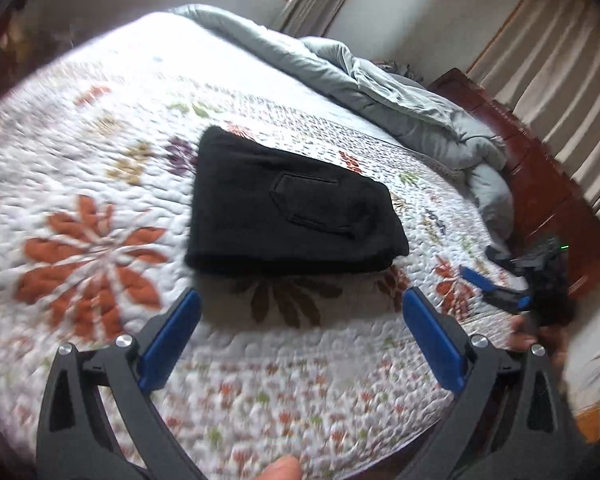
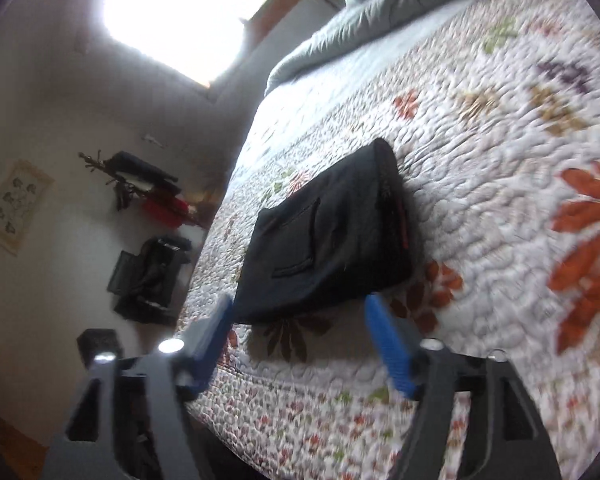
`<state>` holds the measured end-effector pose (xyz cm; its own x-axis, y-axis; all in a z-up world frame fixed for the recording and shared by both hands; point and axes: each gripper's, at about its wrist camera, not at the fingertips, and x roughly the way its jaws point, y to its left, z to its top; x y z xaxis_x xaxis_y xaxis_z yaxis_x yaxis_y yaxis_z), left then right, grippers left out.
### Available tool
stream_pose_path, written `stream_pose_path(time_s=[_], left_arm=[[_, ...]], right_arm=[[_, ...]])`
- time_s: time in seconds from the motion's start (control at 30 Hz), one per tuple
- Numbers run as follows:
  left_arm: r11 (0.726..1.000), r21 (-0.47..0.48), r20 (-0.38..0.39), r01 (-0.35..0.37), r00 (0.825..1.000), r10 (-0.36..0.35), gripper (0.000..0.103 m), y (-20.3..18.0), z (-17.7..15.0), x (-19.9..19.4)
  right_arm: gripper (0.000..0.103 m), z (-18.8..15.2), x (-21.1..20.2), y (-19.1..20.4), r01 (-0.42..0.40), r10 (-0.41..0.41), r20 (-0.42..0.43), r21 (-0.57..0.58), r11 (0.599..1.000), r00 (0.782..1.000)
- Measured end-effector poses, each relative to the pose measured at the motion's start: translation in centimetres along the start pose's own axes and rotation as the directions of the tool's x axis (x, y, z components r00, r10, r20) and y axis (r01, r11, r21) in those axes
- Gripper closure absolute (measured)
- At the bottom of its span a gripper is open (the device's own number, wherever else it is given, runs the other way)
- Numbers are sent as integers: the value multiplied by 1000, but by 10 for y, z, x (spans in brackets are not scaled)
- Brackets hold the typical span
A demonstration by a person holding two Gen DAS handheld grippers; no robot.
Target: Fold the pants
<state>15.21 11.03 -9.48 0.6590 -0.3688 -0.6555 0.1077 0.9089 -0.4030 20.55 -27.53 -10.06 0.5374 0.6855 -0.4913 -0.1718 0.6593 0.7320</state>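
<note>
The black pants lie folded into a compact rectangle on the floral quilt, a back pocket facing up. My left gripper is open and empty, just short of the bundle's near edge. The right wrist view shows the same folded pants, tilted, with a red waistband trim on one side. My right gripper is open and empty, close to the bundle's near edge. The right gripper also shows in the left wrist view at the right bed edge.
The floral quilt covers the bed. A bunched grey duvet lies along the far side. A wooden bed frame and curtains are at the right. Dark bags sit on the floor beside the bed.
</note>
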Motion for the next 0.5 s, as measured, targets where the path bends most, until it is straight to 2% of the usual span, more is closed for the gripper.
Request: stream_pose_path(time_s=[0.03,0.1,0.2,0.27,0.4,0.47,0.5], left_arm=[[999,26,21,-47,999,46,3,-10,-9,-15],[983,70,65,-168,984,163,3,-30,-27,-42],[958,121,116,-261,962,248,3,-53,-49,-78],[949,117,144,-292,951,275,3,-61,-58,-100],[928,74,141,-366,925,353,3,-73,-77,-137],[930,39,137,-365,924,357,3,-76,-87,-155],[927,25,148,-375,918,368,3,-77,-90,-164]], right_arm=[[17,-11,-11,7,14,-14,13,-6,1000,1000],[11,-33,-34,21,54,-53,33,-17,998,998],[8,-62,-61,45,145,-141,63,-56,988,988],[6,-78,-77,61,211,-202,96,-86,974,975],[4,-114,-106,110,372,-327,218,-218,902,920],[4,-132,-120,134,402,-329,270,-286,870,905],[4,-142,-126,147,413,-323,295,-327,850,899]])
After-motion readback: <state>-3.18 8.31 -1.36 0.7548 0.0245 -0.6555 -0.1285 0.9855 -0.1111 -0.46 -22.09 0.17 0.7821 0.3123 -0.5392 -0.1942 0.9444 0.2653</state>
